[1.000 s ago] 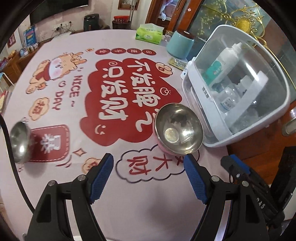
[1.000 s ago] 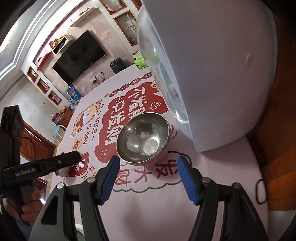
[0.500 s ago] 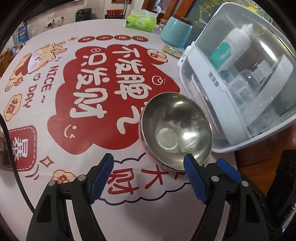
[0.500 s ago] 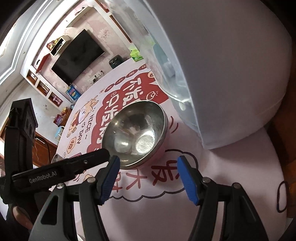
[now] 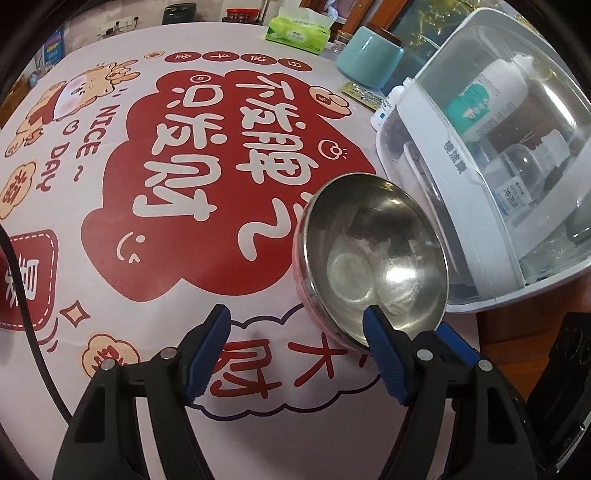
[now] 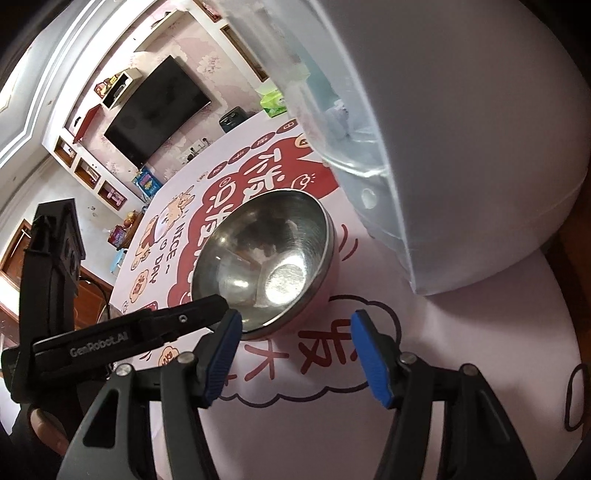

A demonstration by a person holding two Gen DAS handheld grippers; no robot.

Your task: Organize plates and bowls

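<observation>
A steel bowl (image 5: 373, 258) with a pink outside sits on the printed tablecloth (image 5: 184, 184), next to the white dish cabinet (image 5: 480, 166). My left gripper (image 5: 295, 343) is open, and its right fingertip (image 5: 373, 321) overlaps the bowl's near rim. The bowl also shows in the right wrist view (image 6: 266, 254). My right gripper (image 6: 295, 347) is open and empty, just short of the bowl's near side. The left gripper's finger (image 6: 192, 314) reaches the bowl's rim from the left there.
The cabinet with a clear domed lid (image 6: 461, 129) holds bottles and stands at the table's right edge. A teal jar (image 5: 369, 55), a green tissue pack (image 5: 299, 31) and a blister strip (image 5: 364, 96) lie at the far side.
My left gripper has moved forward and right, so its right finger now reaches the bowl's near rim. The right gripper has come closer to the bowl. The second bowl at far left has left view.
</observation>
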